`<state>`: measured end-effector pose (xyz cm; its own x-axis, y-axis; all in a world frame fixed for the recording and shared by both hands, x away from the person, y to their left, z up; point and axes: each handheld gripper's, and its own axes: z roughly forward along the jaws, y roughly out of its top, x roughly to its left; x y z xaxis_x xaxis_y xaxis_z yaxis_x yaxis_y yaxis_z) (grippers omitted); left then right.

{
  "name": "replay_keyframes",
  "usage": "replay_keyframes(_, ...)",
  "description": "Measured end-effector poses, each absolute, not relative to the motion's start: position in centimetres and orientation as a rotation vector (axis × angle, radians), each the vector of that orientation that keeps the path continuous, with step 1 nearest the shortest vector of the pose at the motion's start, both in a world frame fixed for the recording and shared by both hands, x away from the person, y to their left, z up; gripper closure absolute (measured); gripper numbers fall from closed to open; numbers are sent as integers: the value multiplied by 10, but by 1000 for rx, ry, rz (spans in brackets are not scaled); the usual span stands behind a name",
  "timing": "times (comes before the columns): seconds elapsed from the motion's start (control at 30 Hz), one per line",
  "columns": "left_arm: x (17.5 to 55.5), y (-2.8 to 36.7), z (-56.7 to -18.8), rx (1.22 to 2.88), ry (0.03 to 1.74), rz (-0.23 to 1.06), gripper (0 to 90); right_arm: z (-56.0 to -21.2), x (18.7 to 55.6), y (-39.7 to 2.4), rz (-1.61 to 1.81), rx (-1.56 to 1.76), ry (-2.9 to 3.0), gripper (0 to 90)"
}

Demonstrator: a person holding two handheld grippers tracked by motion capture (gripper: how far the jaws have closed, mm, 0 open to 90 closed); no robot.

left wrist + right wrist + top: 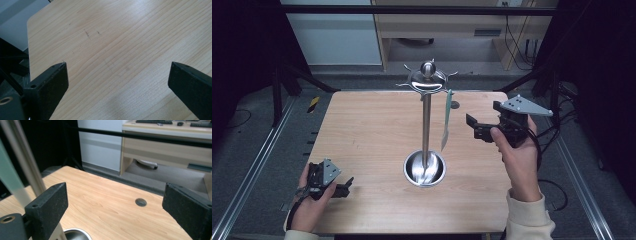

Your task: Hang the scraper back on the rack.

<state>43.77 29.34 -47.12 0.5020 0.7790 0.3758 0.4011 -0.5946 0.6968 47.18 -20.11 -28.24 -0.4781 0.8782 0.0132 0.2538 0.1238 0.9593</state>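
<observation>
Wooden desk (pixel 452 22) beyond grey floor (pixel 252 135)

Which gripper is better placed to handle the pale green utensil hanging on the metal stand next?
Right. The right gripper hangs open beside the hanging utensil on the stand, jaws pointing at it. The left gripper rests open at the table's near-left edge, far off.

Lab or office: black frame rig (pixel 412 10), desk with keyboard (pixel 153 121), cables (pixel 517 45)
</observation>
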Motion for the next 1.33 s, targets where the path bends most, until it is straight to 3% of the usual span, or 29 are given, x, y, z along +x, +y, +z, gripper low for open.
replay_keyframes(1.17, 439, 291, -471, 2222, 952, 932, 27, -438, 467, -212, 1125, 1291, 1911, 141)
replay_keyframes(1.33, 439, 290, -471, 2224, 947, 933, 27, -443, 470, -210, 1095, 1281, 1925, 140)
